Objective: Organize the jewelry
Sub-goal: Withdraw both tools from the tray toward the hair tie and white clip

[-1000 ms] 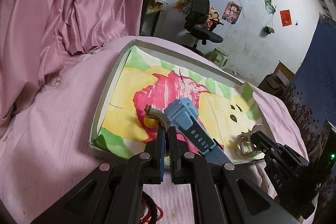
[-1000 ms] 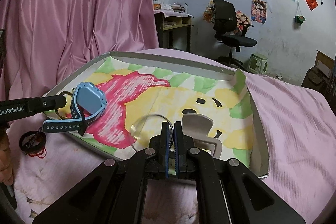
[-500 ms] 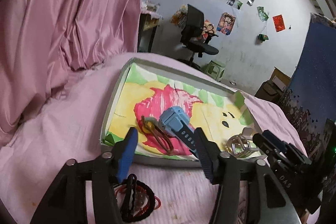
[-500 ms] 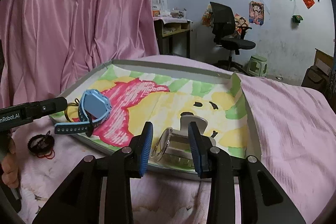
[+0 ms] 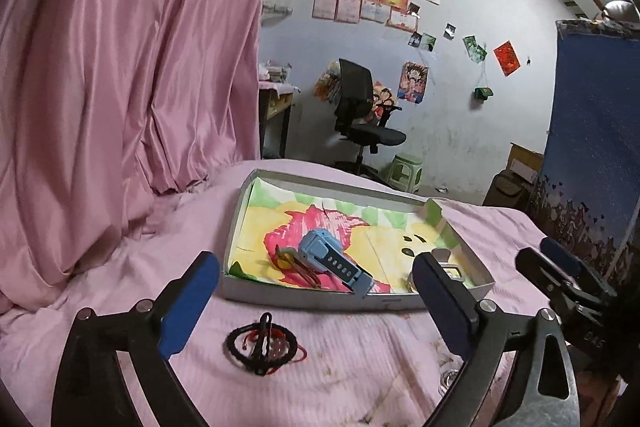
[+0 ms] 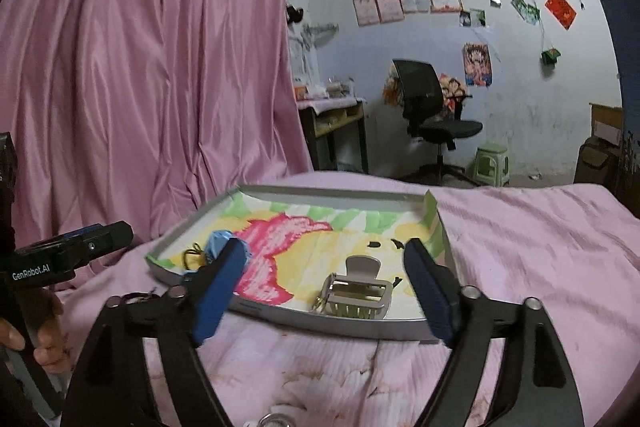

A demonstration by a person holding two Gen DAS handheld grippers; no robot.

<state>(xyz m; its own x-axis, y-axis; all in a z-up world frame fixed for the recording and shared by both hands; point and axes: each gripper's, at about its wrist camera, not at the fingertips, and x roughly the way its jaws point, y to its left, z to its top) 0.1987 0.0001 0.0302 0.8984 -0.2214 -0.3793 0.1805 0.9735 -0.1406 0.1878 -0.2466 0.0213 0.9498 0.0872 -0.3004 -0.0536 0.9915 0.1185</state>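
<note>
A shallow grey tray [image 5: 304,295] lined with a colourful drawing sits on the pink bedcover. In it lie a blue watch [image 5: 332,259], thin dark hair ties [image 5: 298,265], a grey hair claw [image 6: 360,293] and a clear bangle [image 6: 323,297]. My left gripper [image 5: 316,303] is open and empty, drawn back in front of the tray. My right gripper [image 6: 332,291] is open and empty, near the tray's front edge by the claw. A black and red hair tie bundle [image 5: 262,345] lies on the cover below the left gripper.
Pink curtains [image 5: 120,87] hang on the left. An office chair [image 5: 360,115], a green stool [image 5: 406,167] and a desk [image 6: 332,119] stand beyond the bed. A dark blue panel [image 5: 592,147] stands at the right. A small ring [image 6: 276,421] lies at the bottom edge.
Both grippers have opened, let go of the watch and the bangle in the tray, and pulled back and up from it.
</note>
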